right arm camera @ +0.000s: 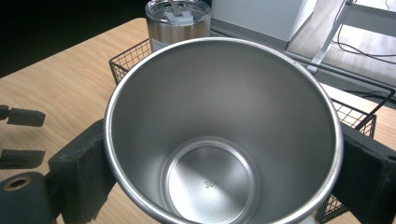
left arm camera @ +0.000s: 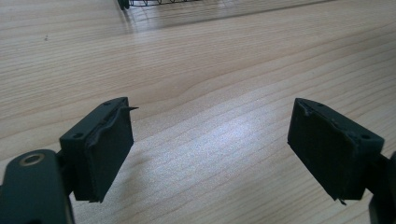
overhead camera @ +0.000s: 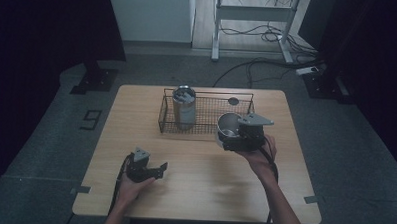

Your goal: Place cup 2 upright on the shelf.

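An open steel cup (right arm camera: 224,116) is tipped toward me, clamped by its sides between the black pads of my right gripper (right arm camera: 224,177). In the high view this cup (overhead camera: 228,124) hangs in the right gripper (overhead camera: 235,138) just in front of the wire basket's (overhead camera: 207,95) right end. A lidded steel tumbler (overhead camera: 183,105) stands upright in the basket's left part, the same tumbler (right arm camera: 178,23) seen beyond the cup. My left gripper (overhead camera: 157,169) rests low over the table's front left, and in its own view the left gripper (left arm camera: 210,144) stands open over bare wood.
A small dark round disc (overhead camera: 233,100) lies near the basket's far right corner. The wooden table (overhead camera: 198,192) has bare room in front of the basket. Cables and a desk frame (overhead camera: 252,14) are on the floor beyond the table.
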Demonstrator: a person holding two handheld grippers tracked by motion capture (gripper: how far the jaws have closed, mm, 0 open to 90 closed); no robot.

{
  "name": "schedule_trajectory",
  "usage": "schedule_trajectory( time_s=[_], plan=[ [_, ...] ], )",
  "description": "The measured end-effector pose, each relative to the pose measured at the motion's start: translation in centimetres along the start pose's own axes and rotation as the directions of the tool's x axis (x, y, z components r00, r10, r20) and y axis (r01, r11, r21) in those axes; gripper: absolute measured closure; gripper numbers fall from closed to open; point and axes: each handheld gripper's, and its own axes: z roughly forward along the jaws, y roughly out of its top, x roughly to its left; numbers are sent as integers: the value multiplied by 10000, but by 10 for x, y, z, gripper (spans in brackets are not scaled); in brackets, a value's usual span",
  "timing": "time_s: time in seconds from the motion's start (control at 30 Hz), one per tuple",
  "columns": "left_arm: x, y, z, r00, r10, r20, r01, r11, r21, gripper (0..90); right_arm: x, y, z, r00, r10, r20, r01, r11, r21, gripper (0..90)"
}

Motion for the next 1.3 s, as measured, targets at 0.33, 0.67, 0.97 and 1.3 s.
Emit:
schedule_trajectory(
  time_s=[0.33, 0.67, 0.97, 1.3],
  plan=[
    [0, 0, 0, 10000, 20, 7, -20, 10000, -2, 144, -6, 2, 9, 9999, 123, 73, -123, 9998, 126, 68],
    [0, 0, 0, 10000, 4, -2, -4, 10000, -6, 144, -11, 7, 15, 9998, 168, 147, -171, 9996, 221, 68],
    [0, 0, -1, 10000, -27, 22, 27, 10000, -24, 144, -20, 12, 21, 9993, 343, 121, -347, 9990, 275, 68],
    [1, 0, -2, 10000, -76, 41, 77, 10000, -59, 144, -28, 20, 28, 9989, 457, 112, -460, 9985, 311, 68]
  ],
)
